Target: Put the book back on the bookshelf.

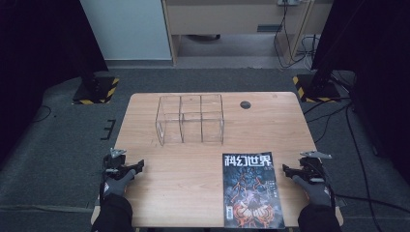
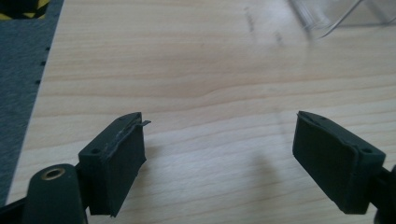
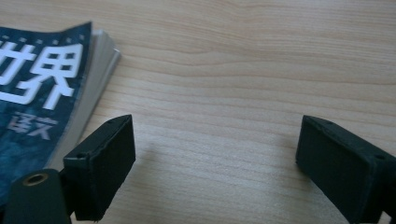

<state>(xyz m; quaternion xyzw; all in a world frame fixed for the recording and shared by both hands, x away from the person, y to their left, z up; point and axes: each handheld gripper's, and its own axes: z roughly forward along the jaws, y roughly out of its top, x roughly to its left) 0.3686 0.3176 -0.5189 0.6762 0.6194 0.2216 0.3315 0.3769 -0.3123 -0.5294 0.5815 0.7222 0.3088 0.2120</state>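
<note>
Both matte black tongs, left [image 1: 140, 164] and right [image 1: 286, 170], gape empty beside a glossy magazine [image 1: 251, 188].

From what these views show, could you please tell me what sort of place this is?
Probably a recording lab or studio: black stands on hazard-striped bases flank a lone wooden table, cables trail over grey carpet, and dark curtains hang on both sides.

The magazine [image 1: 253, 191] is showing big white Chinese words, 科幻世界, across the top of its dark cover. Smaller words under them are too tiny and blurry to read.
</note>
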